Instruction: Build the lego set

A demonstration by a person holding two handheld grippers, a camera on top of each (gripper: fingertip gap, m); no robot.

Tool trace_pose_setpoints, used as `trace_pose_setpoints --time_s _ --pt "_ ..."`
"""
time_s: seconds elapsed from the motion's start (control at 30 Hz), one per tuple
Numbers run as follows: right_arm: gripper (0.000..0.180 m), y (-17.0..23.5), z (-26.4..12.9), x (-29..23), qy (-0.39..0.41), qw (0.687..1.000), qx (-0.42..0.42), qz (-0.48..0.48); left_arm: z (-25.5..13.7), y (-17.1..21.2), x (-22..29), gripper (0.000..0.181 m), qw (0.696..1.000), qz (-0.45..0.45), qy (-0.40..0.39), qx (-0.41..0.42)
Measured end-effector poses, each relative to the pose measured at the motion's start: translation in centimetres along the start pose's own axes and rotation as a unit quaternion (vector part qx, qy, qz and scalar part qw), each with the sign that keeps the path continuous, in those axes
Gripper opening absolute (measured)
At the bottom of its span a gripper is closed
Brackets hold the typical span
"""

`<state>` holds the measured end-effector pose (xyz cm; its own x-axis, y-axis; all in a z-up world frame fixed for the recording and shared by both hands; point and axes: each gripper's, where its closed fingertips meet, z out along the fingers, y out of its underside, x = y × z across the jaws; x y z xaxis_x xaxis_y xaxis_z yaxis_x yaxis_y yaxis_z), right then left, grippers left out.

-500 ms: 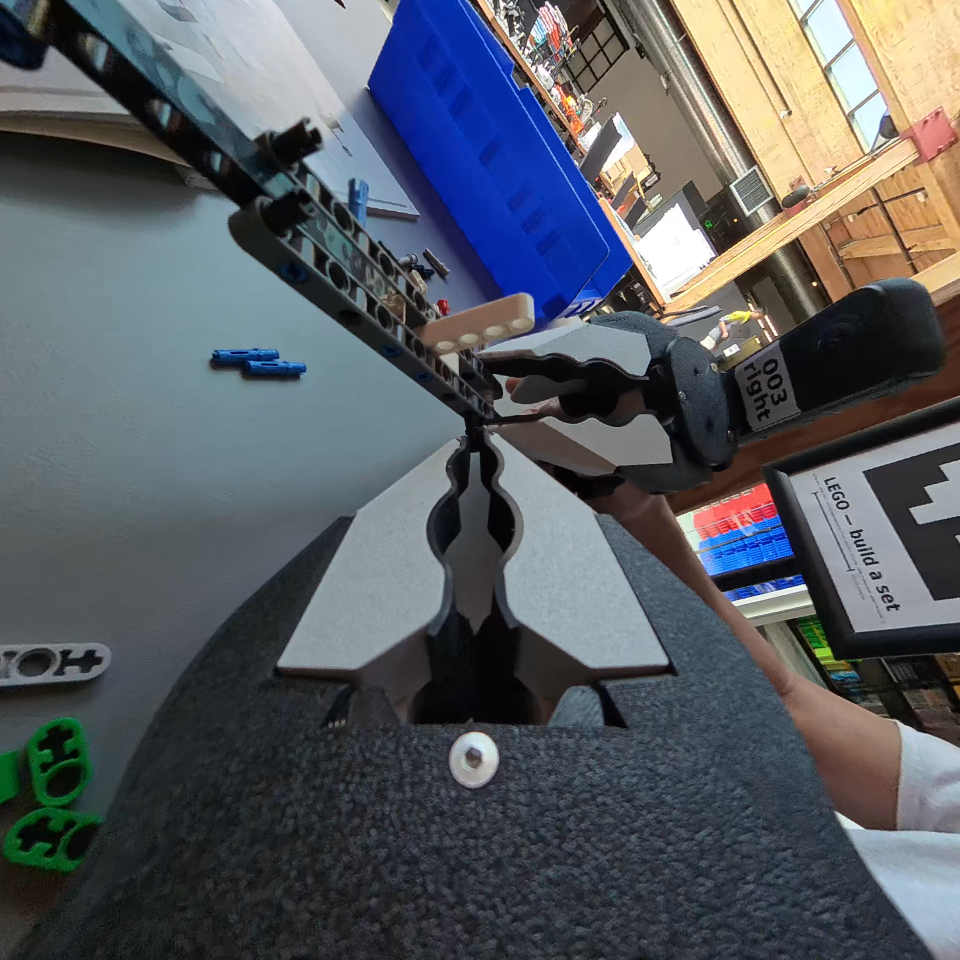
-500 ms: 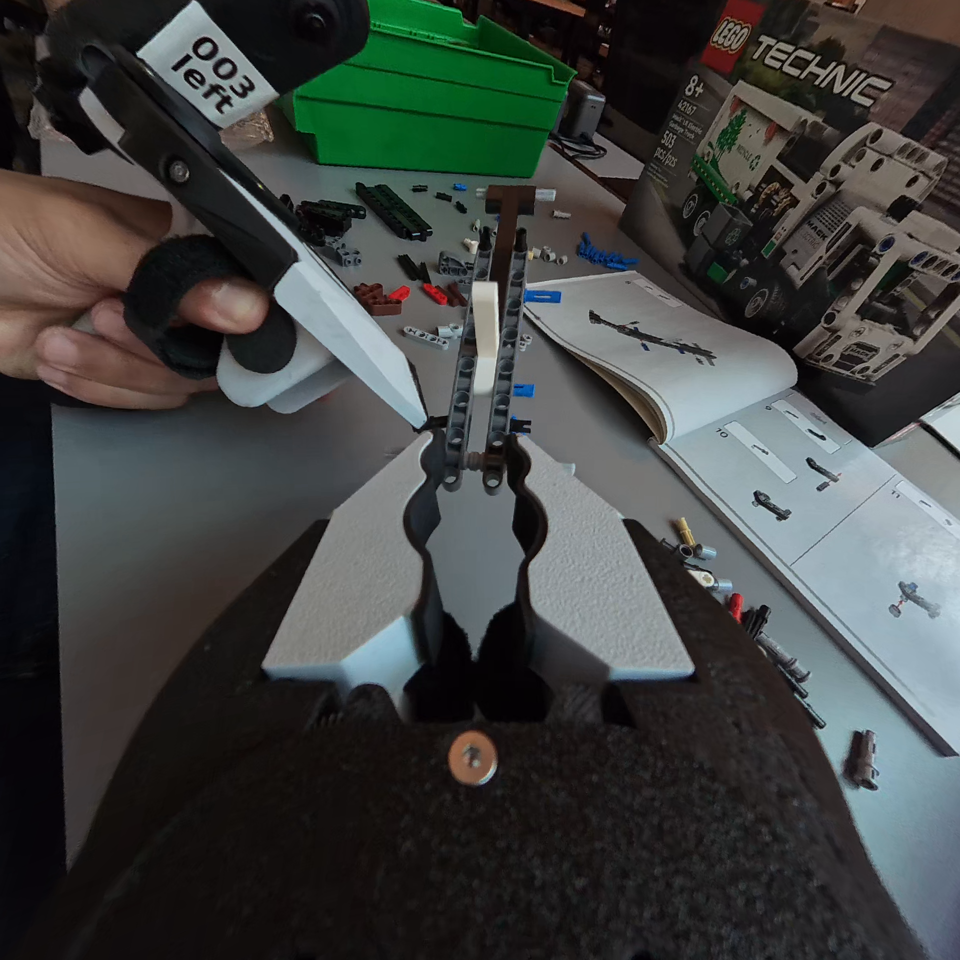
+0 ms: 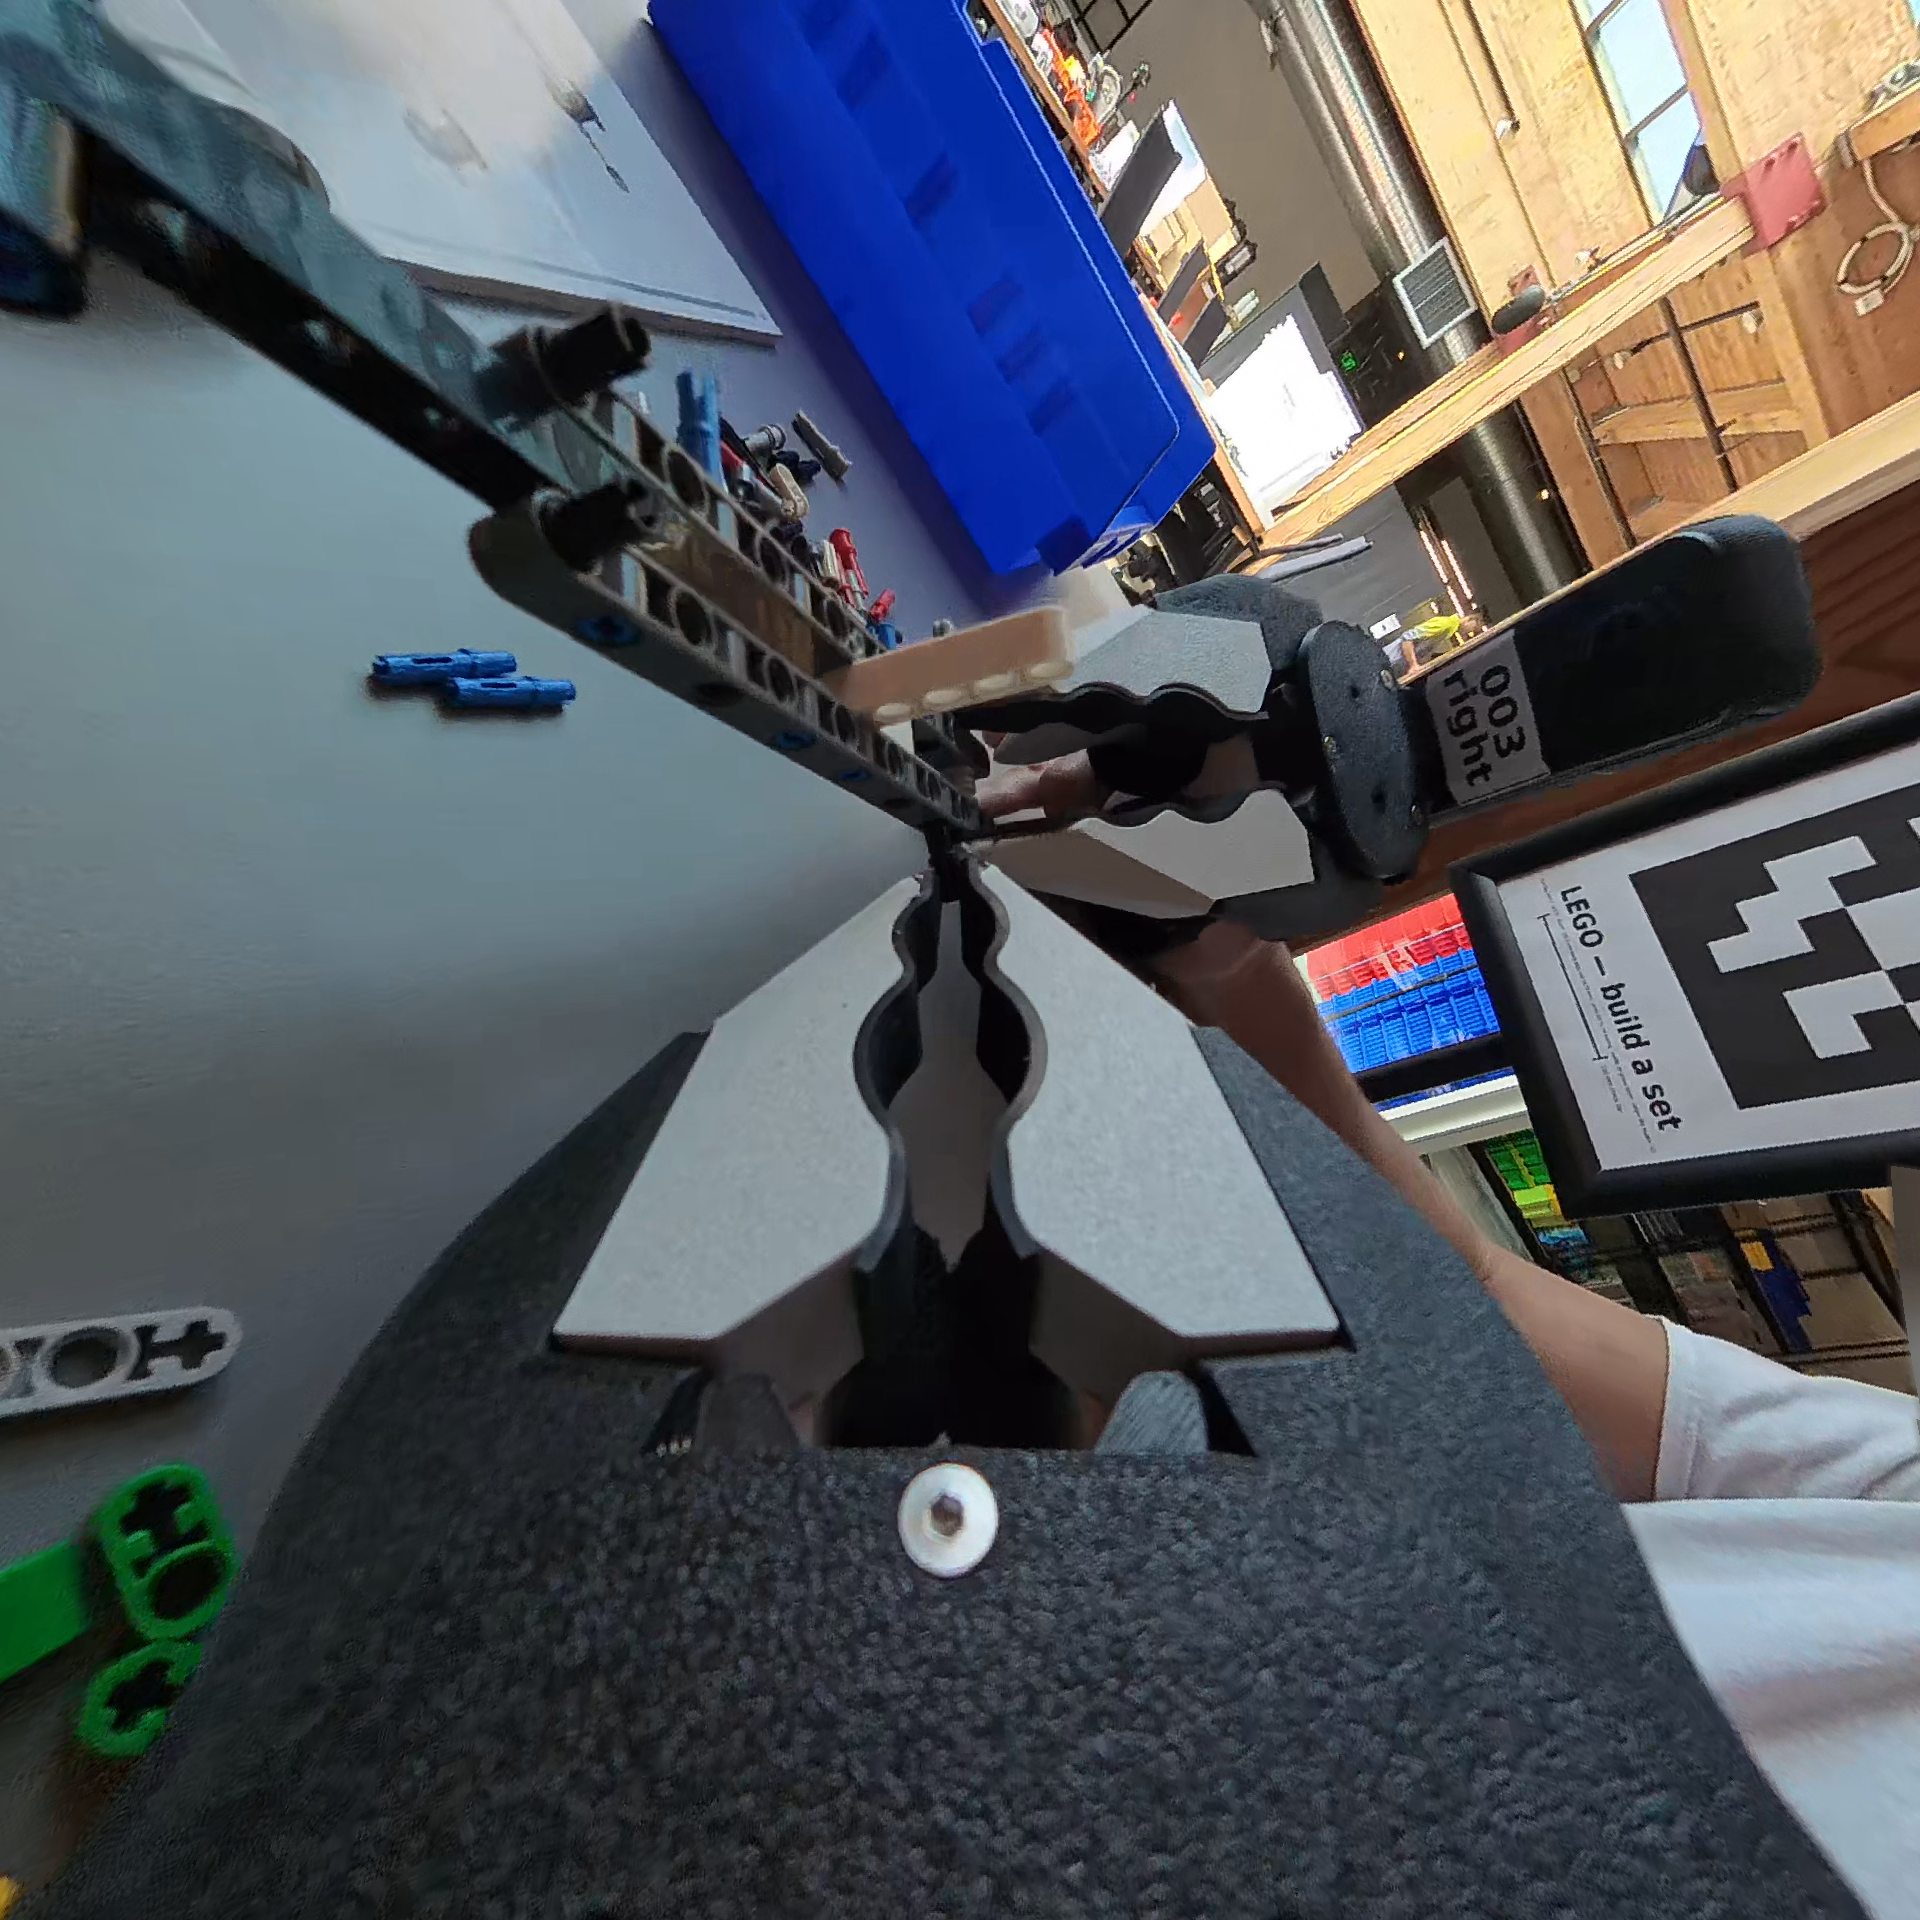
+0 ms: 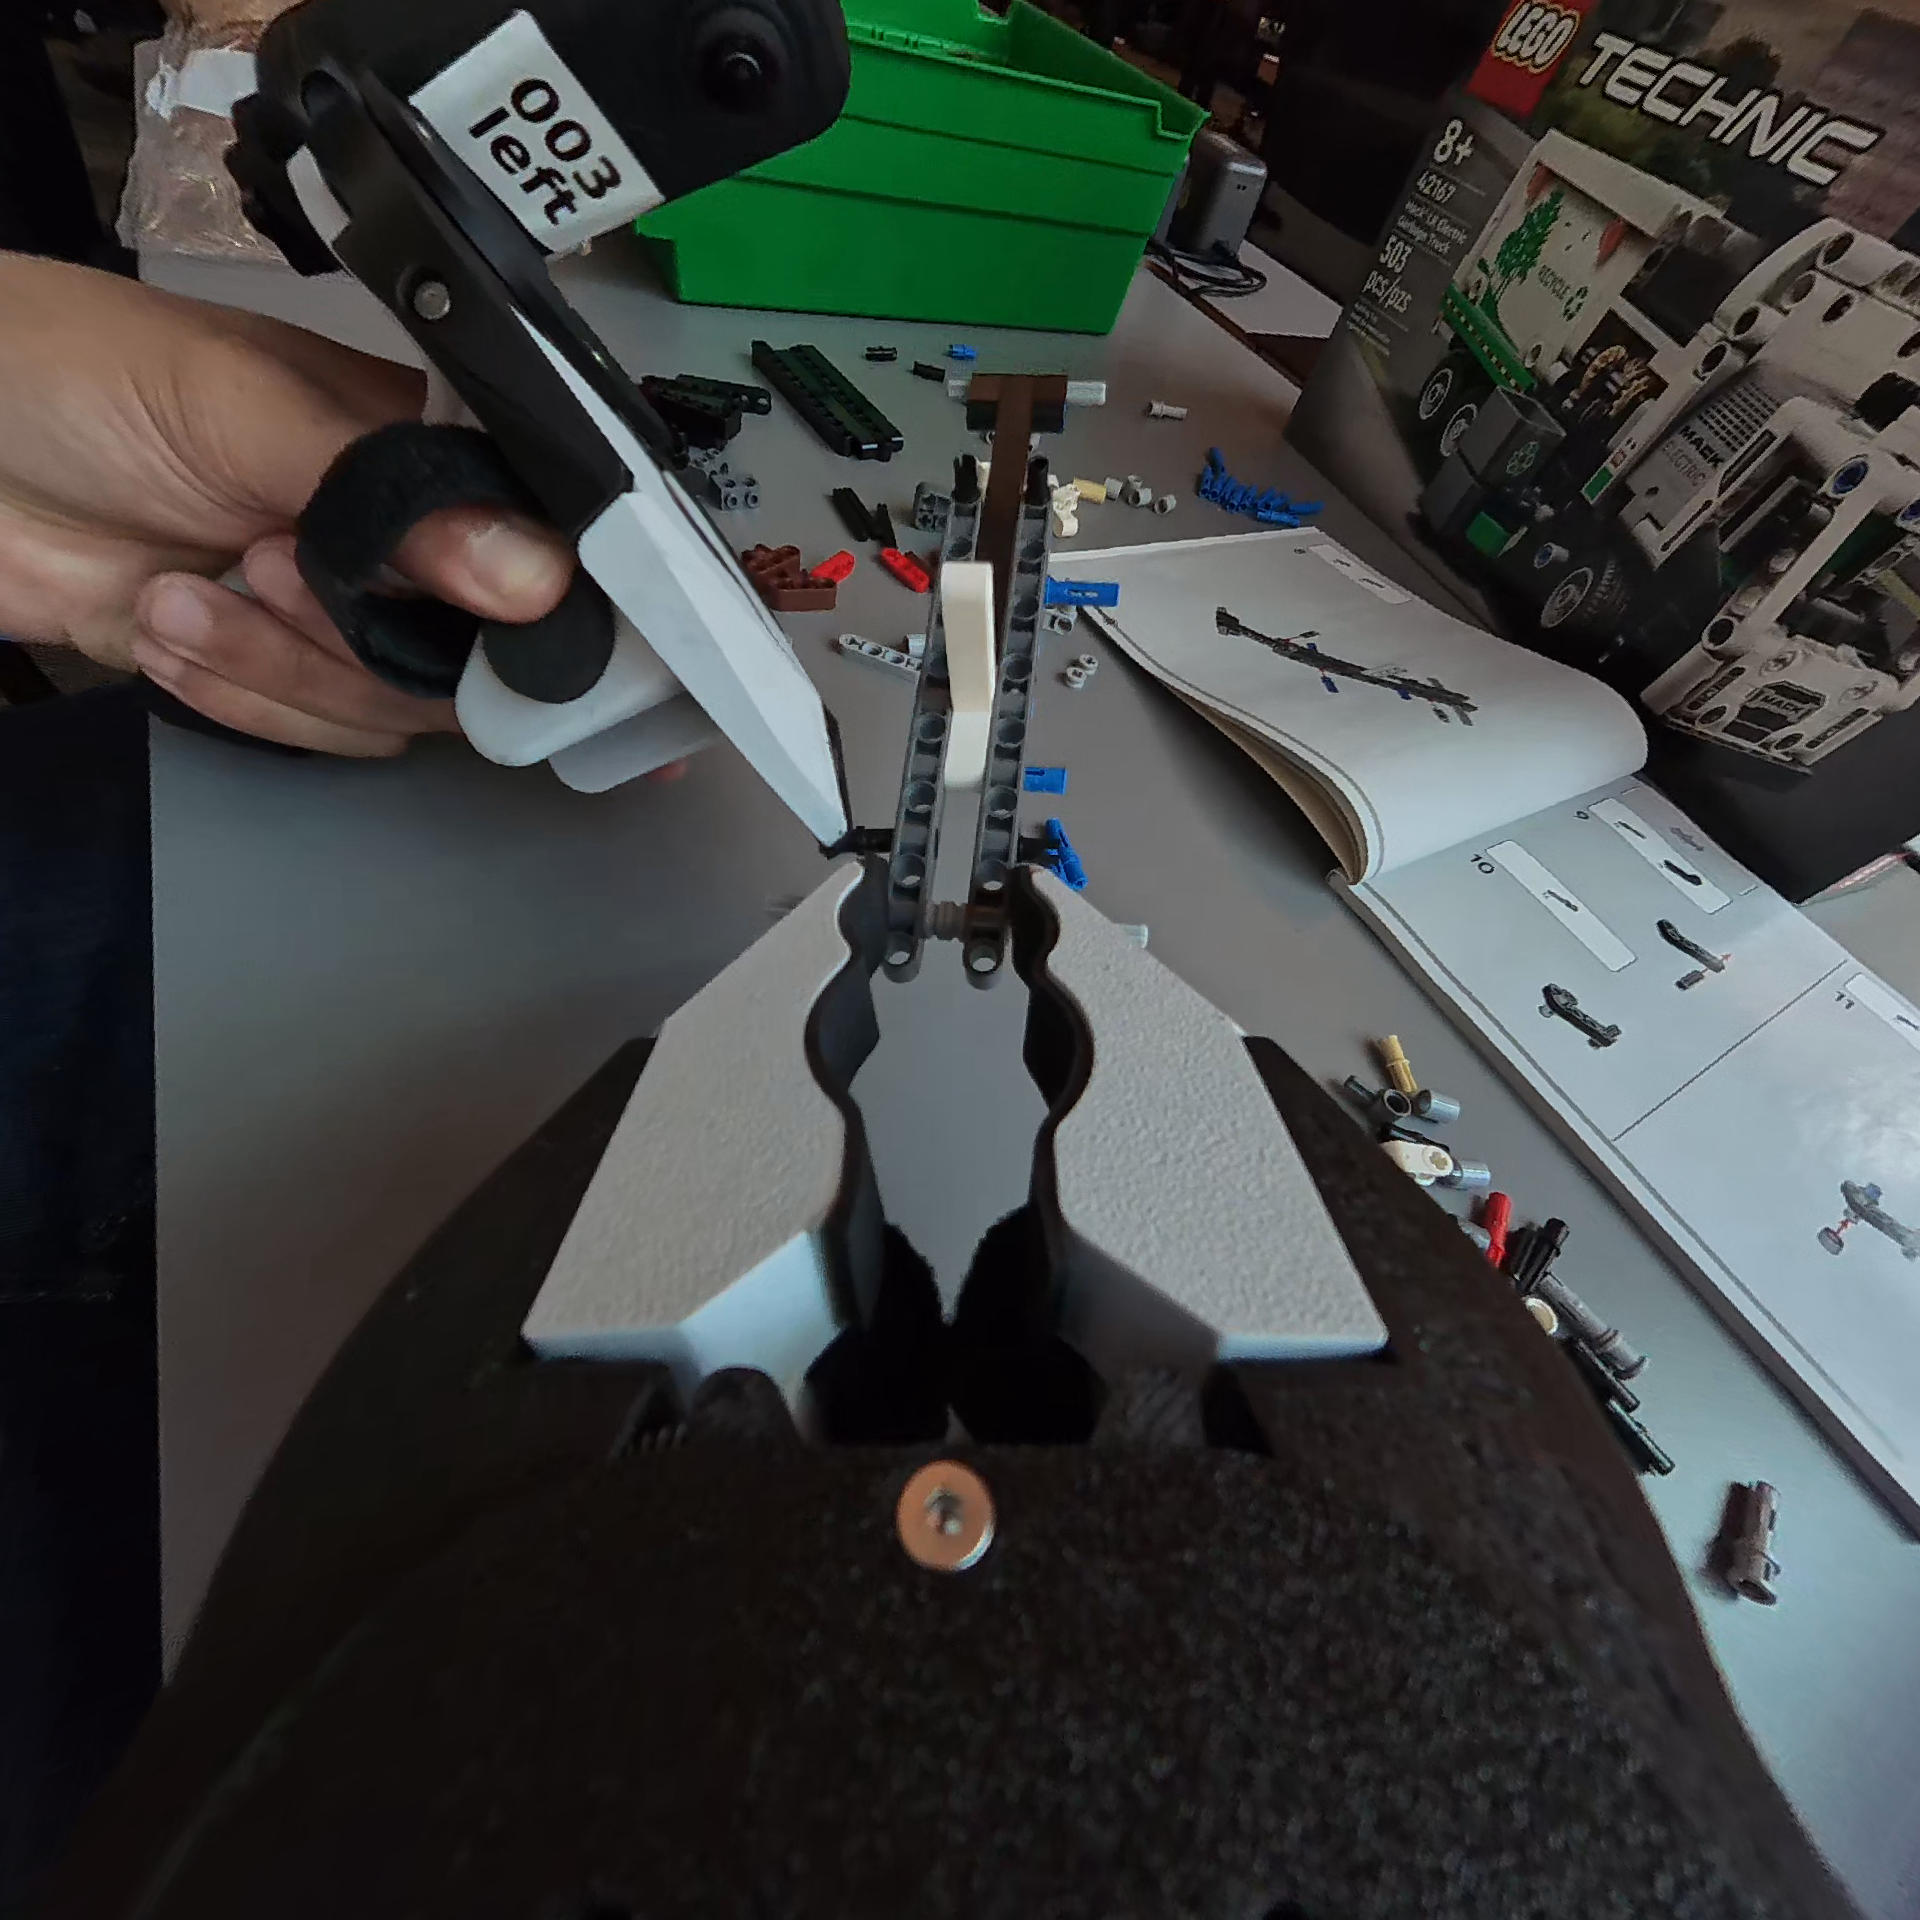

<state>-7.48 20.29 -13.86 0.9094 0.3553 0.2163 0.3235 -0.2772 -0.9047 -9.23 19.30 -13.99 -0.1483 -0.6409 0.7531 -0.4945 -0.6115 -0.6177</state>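
A long lego assembly of two parallel dark grey beams, with a white beam between them and blue pins on its side, is held above the grey table. My right gripper is shut on its near end. My left gripper is shut on a small black pin, which touches the outer side of the left beam close to the right gripper's tip. The left gripper also shows in the right wrist view. In the left wrist view the assembly runs to the upper left and the right gripper grips it.
An open instruction booklet and the set's box lie to the right. A green bin and scattered loose parts lie beyond. A blue bin, two blue pins, green pieces and a framed sign are near.
Almost nothing. Both grippers keep their holds, and the pin stays at the side of the beam. The assembly has shifted very slightly in the left wrist view.
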Motion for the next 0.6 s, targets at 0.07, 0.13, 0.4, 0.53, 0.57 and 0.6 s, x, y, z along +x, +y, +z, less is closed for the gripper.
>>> trace_pose_setpoints --time_s 0.07,0.13,0.4,0.53,0.57,0.6 --pt "0.023 -0.06 -0.07 -0.02 -0.006 1.0 0.003 0.006 -0.19 -0.15 0.01 0.002 1.0 -0.004 0.008 0.001" --pt "0.023 0.22 0.02 -0.1 -0.009 1.0 -0.006 0.007 -0.21 -0.16 -0.17 0.002 1.0 -0.004 0.004 -0.001" --pt "0.023 0.32 0.03 -0.12 -0.019 0.999 -0.01 0.034 -0.19 -0.29 -0.24 0.002 1.0 0.013 -0.009 0.009" --pt "0.023 0.37 0.13 -0.09 -0.019 0.999 -0.013 0.042 -0.2 -0.4 -0.36 0.002 1.0 0.018 -0.017 0.014" --pt "0.023 0.43 0.18 -0.06 -0.017 0.999 -0.016 0.043 -0.18 -0.42 -0.41 0.002 1.0 0.018 -0.02 0.015" --pt "0.023 0.46 0.22 -0.04 -0.017 0.999 -0.018 0.049 -0.17 -0.45 -0.47 0.001 0.999 0.018 -0.022 0.016"
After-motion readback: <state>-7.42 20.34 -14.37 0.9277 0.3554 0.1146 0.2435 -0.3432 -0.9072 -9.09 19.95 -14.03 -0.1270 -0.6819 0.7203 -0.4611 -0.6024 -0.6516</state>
